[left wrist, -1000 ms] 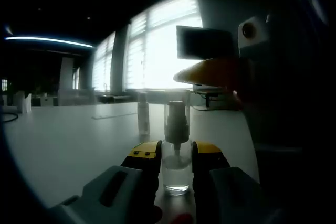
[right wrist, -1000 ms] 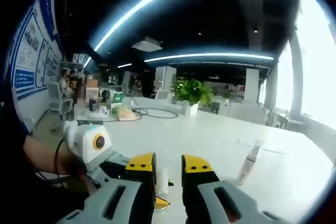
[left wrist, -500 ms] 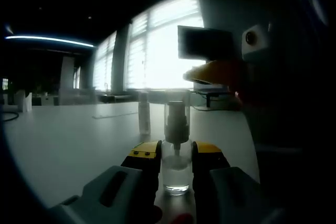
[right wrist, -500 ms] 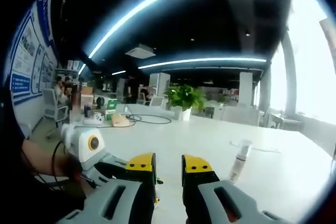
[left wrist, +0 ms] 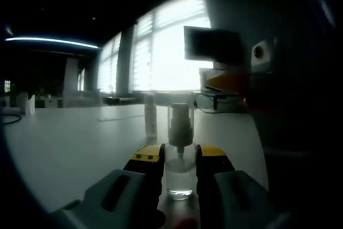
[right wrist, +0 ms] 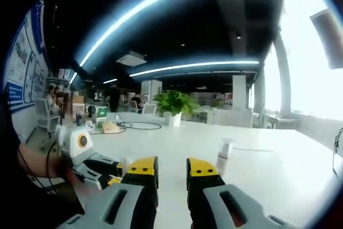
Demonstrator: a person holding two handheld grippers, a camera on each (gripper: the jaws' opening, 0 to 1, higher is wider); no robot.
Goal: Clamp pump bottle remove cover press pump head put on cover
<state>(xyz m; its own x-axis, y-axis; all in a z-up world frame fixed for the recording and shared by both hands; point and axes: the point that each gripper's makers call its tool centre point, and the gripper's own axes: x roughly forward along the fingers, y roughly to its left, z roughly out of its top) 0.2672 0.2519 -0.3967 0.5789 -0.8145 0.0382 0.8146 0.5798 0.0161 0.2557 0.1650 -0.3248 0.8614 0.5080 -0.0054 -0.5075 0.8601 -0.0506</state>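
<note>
The left gripper view sits low and close behind the pump bottle [left wrist: 179, 148], facing bright windows [left wrist: 161, 52] at 12 o'clock. The right gripper view looks across the shared white table [right wrist: 257, 159] toward a plant [right wrist: 172, 102].

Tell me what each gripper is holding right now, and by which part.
The left gripper clamps the clear pump bottle by its body, below the pump head, bottle upright on the white table. The right gripper holds nothing; its jaws are apart.

white table [right wrist: 278, 170] | potted plant [right wrist: 172, 103] | monitor [left wrist: 211, 44] | windows [left wrist: 161, 52]
</note>
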